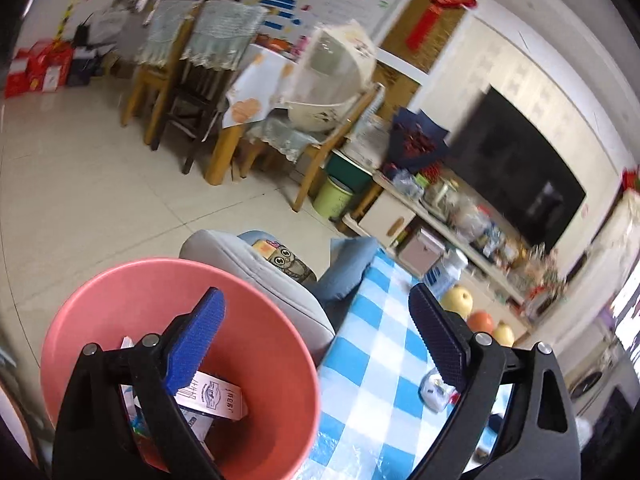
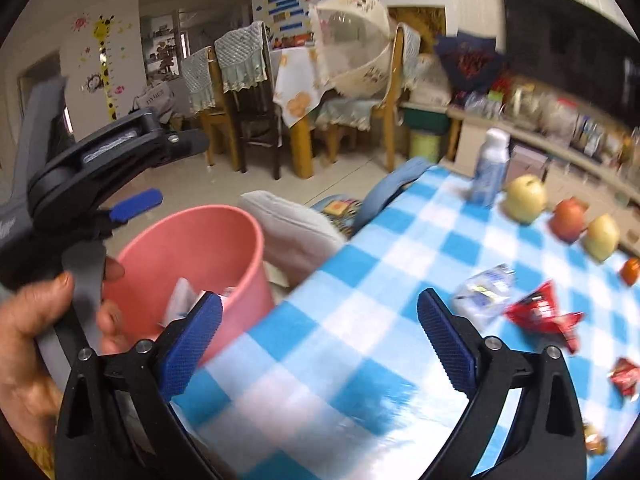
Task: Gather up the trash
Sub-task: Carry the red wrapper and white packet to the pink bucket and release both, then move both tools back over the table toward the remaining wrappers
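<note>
Pink plastic marks the trash bin beside the checked table, paper packets lying inside (one pink-labelled). The left gripper and right gripper are both spread wide, nothing held. A red wrapper is seen on the cloth.

Left tongs: jaws spread wide across the lower part of the left wrist view, blue-padded fingers well apart, nothing between the pads. The tool angles downward.

Right tongs: jaws likewise spread wide in the lower part of the right wrist view, nothing clamped between the blue pads.

In the right wrist view, the person's left hand appears at lower left, wrapped around the grey handle of the left tongs, whose blue tip points toward frame centre.
</note>
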Available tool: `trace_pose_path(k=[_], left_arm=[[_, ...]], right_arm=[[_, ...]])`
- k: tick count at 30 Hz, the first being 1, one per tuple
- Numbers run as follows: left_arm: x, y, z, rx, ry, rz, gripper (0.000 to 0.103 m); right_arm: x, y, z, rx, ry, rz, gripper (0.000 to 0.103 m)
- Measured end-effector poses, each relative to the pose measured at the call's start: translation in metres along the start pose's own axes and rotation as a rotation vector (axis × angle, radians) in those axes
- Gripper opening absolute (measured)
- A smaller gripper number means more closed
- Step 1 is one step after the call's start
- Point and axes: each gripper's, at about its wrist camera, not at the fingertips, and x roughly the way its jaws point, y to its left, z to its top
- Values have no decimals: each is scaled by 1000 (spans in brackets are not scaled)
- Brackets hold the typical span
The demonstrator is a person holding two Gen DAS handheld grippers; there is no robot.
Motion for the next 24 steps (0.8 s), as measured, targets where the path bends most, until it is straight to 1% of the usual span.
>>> trace_pose_path(k=[1, 3, 4, 7, 10, 13, 16, 20, 24], left_arm=[[4, -7, -2, 22, 40, 17, 93], [10, -13, -7, 38, 93, 30, 93], [11, -16, -9, 44, 99, 31, 93], [8, -24, -15, 84, 95, 19, 93], [4, -32, -23, 123, 67, 16, 93], [1, -40, -32, 158, 47, 39, 93], [0, -50, -40, 191, 39, 43, 93], [0, -63, -51, 248, 48, 50, 93], [-4, -80, -67, 312, 77, 47, 93]], right_arm=[[-5, -3, -4, -24, -13, -20, 98], [-14, -7, -10, -55, -25, -39, 98], [-18, -9, -14, -70, -26, -54, 98], [-32, -16, -25, -108, -38, -121, 98], [-44, -26, -35, -101, -44, -161, 98], [-56, -38, -45, -93, -61, -205, 98], [-65, -49, -53, -85, -70, -239, 98], [-76, -62, -63, -84, -68, -269, 98], [-89, -77, -72, -70, -80, -296, 98]])
